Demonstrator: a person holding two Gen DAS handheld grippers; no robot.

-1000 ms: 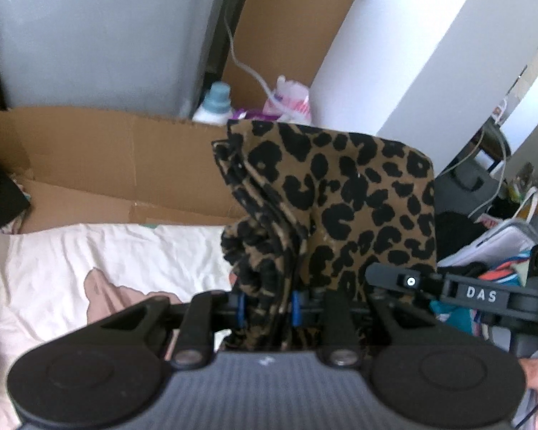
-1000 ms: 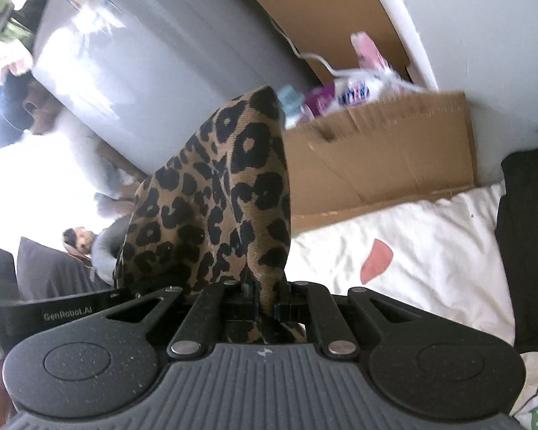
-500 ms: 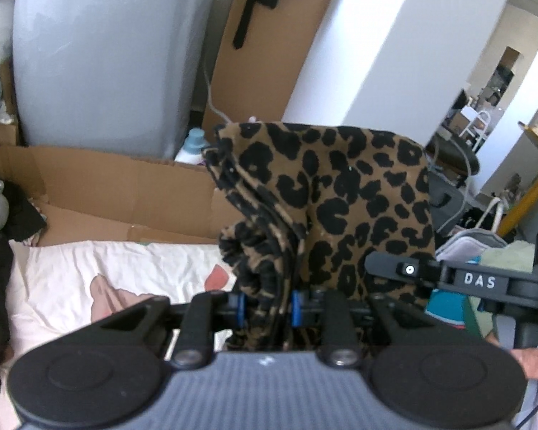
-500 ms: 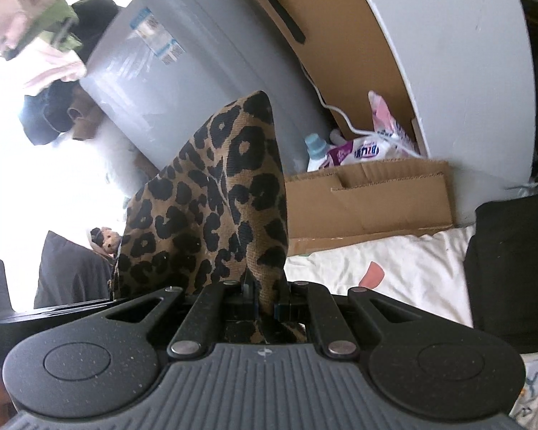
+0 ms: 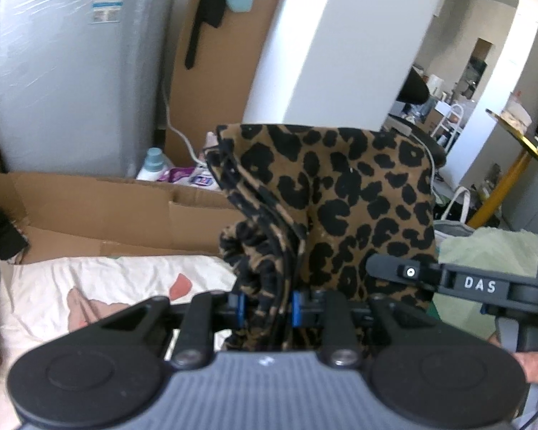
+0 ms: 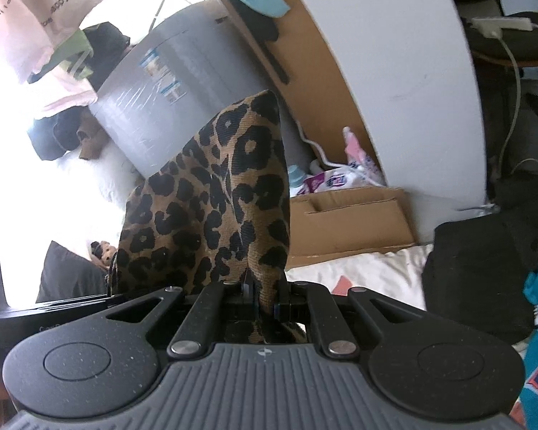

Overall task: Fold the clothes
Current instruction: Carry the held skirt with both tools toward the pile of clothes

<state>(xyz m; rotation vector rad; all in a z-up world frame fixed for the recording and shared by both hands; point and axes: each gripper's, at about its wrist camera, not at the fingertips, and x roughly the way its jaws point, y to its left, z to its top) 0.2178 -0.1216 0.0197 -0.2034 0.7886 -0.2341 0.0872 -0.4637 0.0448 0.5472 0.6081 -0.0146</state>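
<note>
Left wrist: both hand-held grippers (image 5: 267,302) (image 6: 265,301) clamped on leopard cloth (image 5: 340,197) (bunched), white bedsheet (image 5: 125,286), cardboard (image 5: 89,208) beyond.

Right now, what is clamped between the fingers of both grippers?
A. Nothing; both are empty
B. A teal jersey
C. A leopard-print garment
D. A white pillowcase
C: the leopard-print garment is pinched in the left gripper and, in the right wrist view, in the right gripper, and it stands up ahead of each.
</note>
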